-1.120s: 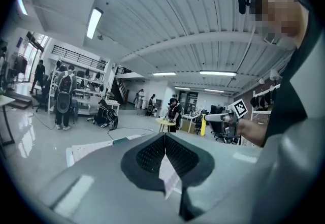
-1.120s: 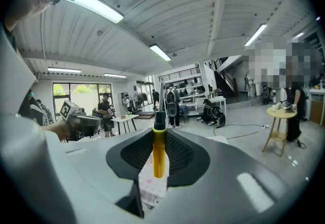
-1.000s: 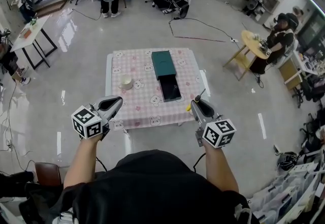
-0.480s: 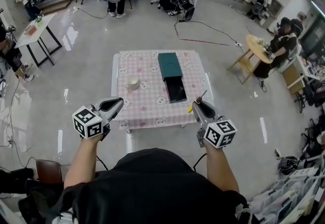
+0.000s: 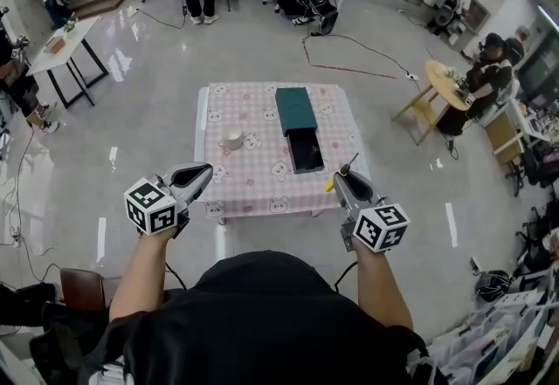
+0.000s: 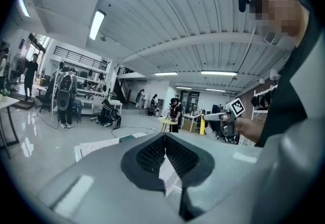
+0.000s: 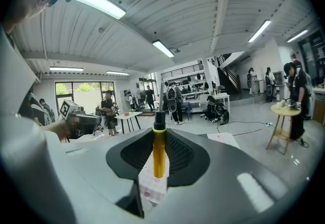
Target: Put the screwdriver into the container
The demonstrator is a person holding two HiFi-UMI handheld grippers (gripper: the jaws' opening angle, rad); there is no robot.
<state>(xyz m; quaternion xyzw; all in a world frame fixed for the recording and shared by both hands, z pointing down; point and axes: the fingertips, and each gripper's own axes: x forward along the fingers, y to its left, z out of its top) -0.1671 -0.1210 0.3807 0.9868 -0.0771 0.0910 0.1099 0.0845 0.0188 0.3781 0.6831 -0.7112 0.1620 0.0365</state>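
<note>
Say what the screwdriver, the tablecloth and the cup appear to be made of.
The screwdriver has a handle that looks like glossy yellow plastic with a black collar; its thin dark shaft is probably metal. The tablecloth is pink checked fabric or vinyl; I cannot tell which. The cup is cream and smooth, likely ceramic.

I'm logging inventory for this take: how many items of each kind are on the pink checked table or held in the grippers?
Cups: 1 (cream round cup)
Boxes: 2 (dark green rectangular box, black open container)
Screwdrivers: 1 (yellow-handled screwdriver)
Total: 4
</note>
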